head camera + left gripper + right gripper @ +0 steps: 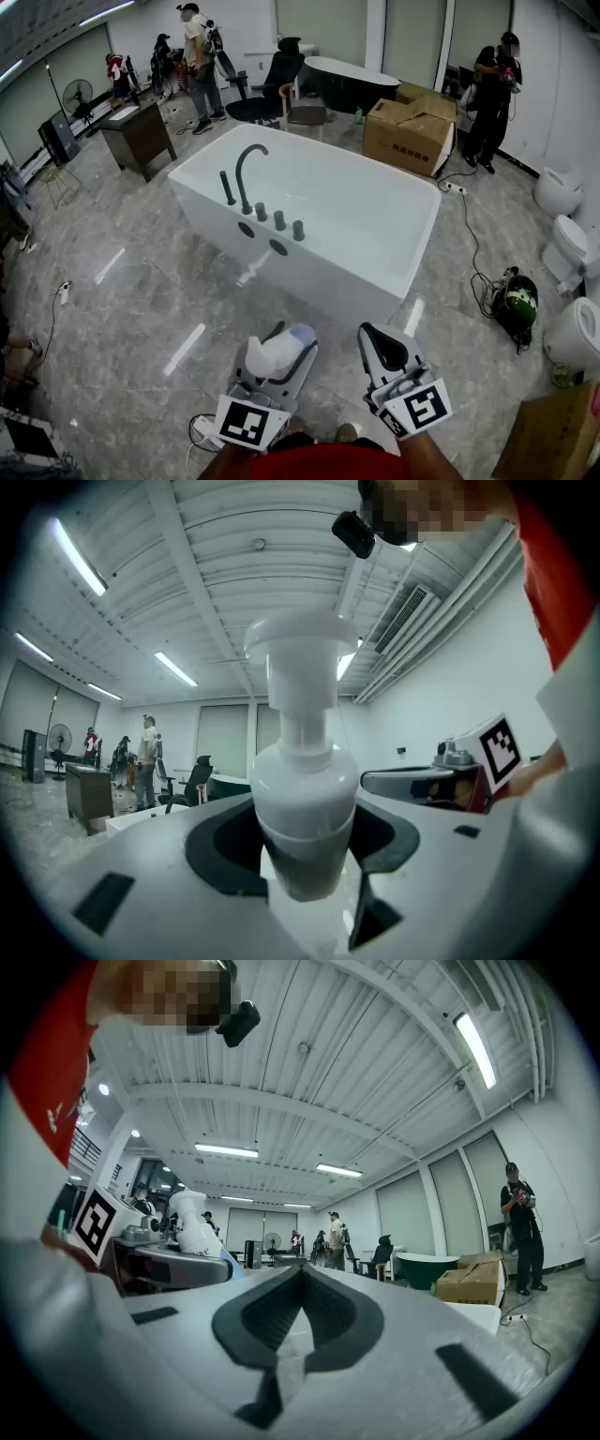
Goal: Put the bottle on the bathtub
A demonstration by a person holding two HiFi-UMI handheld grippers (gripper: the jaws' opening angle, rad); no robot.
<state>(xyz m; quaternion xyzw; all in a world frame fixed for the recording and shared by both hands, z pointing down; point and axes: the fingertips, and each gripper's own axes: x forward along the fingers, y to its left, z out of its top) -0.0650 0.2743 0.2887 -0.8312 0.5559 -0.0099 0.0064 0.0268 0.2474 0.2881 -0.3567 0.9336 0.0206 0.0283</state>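
In the head view a white bathtub with a dark curved faucet on its near rim stands ahead of me on the floor. My left gripper is low in the frame, short of the tub, shut on a white pump bottle. In the left gripper view the bottle stands upright between the dark pads, pump head on top. My right gripper is held beside it, shut and empty. In the right gripper view its pads meet, and the bottle shows at the left.
Behind the tub lie a cardboard box, a dark bathtub and an office chair. A wooden desk stands at the left. Toilets, a helmet and cables are at the right. People stand at the back.
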